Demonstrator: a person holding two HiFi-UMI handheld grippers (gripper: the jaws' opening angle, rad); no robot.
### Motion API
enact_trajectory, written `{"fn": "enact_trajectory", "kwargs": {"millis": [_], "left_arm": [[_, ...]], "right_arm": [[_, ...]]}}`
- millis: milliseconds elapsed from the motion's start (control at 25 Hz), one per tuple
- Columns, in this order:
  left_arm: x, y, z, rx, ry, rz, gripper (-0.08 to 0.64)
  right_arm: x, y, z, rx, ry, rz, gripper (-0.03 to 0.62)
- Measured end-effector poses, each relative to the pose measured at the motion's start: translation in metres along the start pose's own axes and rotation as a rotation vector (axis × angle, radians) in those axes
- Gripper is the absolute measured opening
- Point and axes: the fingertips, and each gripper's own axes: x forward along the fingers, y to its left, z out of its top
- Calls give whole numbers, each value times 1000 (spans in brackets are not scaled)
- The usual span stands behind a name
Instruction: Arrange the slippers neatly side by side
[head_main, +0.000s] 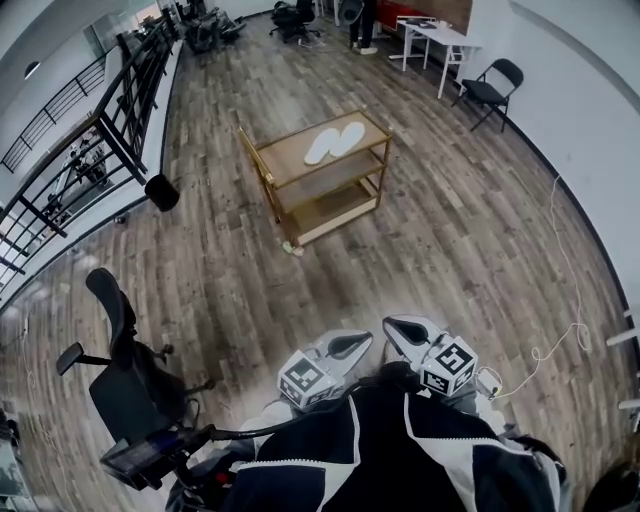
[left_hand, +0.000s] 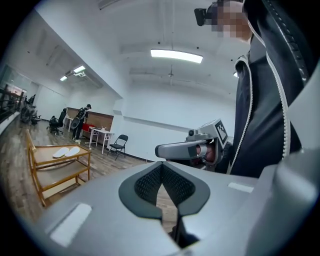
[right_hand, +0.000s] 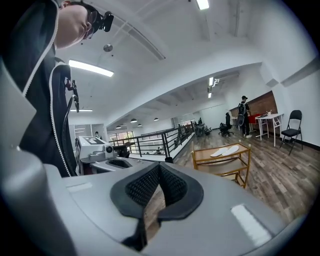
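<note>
Although the room is wide, the count is short: two white slippers (head_main: 322, 147), one wooden cart (head_main: 285, 160) with three shelves, and two grippers. Both slippers lie on the cart's top shelf in the upper centre of the head view, just beside each other and angled the same way. At the upper right of that view stand one black folding chair (head_main: 487, 92) and one white table (head_main: 432, 34). One black office chair (head_main: 125, 375) sits at the lower left, and a dark railing (head_main: 110, 115) runs along the upper left.

At the bottom centre, close against the person's dark jacket, the left gripper (head_main: 350, 344) and the right gripper (head_main: 401, 328) are held side by side, each with one marker cube, both aimed roughly level towards the cart and well apart from it. In the left gripper view the black pads meet with nothing between them. The right gripper view shows the same: jaws together and empty.
</note>
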Motion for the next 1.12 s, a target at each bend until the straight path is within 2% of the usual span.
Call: {"fn": "enact_trajectory", "kwargs": {"millis": [400,520,800,960,1120], "left_arm": [[14,51,5,-47,-16,78,16],[25,64,15,-51,-9,92,15],[88,120,31,55,54,148,15],[118,138,50,61,36,162,15],[155,159,54,23,41,177,15]], "right_arm": [[35,-38,7,20,20,58,5],[44,-51,17,27,10,99,5],[71,-111,32,20,2,221,6],[70,-146,54,11,-10,240,5],[67,-188,59,25,-19,245,6]]}}
